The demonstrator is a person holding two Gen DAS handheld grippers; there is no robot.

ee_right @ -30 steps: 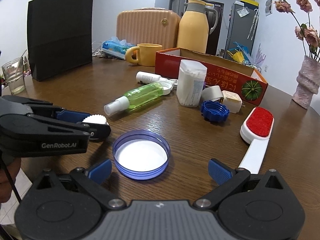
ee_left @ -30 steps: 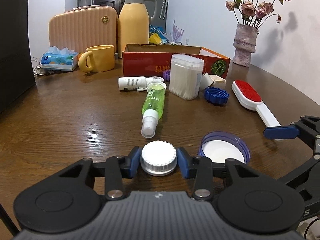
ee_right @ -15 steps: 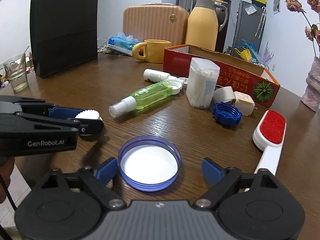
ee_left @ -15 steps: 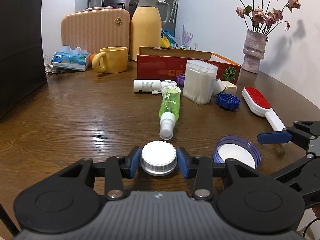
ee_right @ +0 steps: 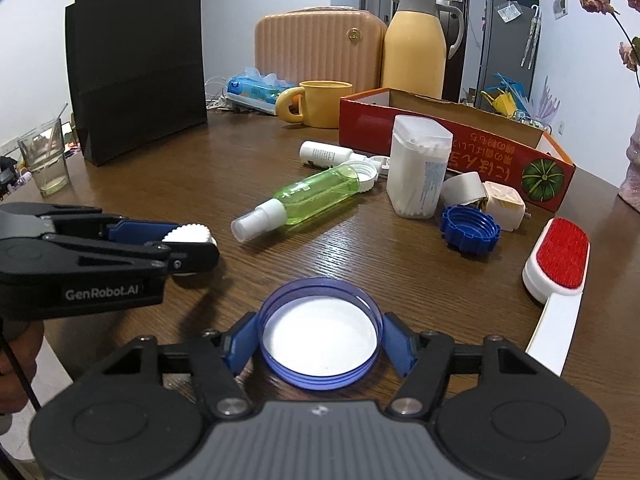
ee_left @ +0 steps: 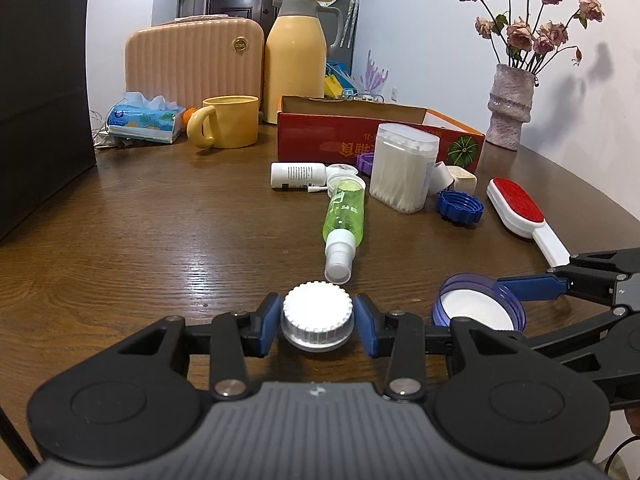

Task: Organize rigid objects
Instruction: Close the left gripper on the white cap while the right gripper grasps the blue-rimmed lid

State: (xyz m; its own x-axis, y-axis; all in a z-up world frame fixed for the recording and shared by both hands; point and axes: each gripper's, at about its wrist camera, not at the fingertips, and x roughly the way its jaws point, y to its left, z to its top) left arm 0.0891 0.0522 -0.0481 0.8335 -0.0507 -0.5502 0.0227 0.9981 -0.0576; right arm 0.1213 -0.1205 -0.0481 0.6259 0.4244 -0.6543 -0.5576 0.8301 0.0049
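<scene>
Right tongs [ee_right: 318,344] were closing around the blue lid [ee_right: 319,332], almost touching; left tongs [ee_left: 318,322] gripped the white cap [ee_left: 318,316] over the tabletop [ee_left: 160,240].

1. The red box [ee_left: 360,136] hides its contents behind its front wall in both views.
2. The vase [ee_right: 632,176] is cut off by the right wrist picture's right edge.
3. The purple item [ee_left: 366,162] is mostly hidden behind the cotton swab container [ee_left: 402,172].

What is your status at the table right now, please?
Left gripper shut on white ribbed cap. Right gripper closing around blue-rimmed lid, pads not yet on it. Green spray bottle lies just ahead, clear.
</scene>
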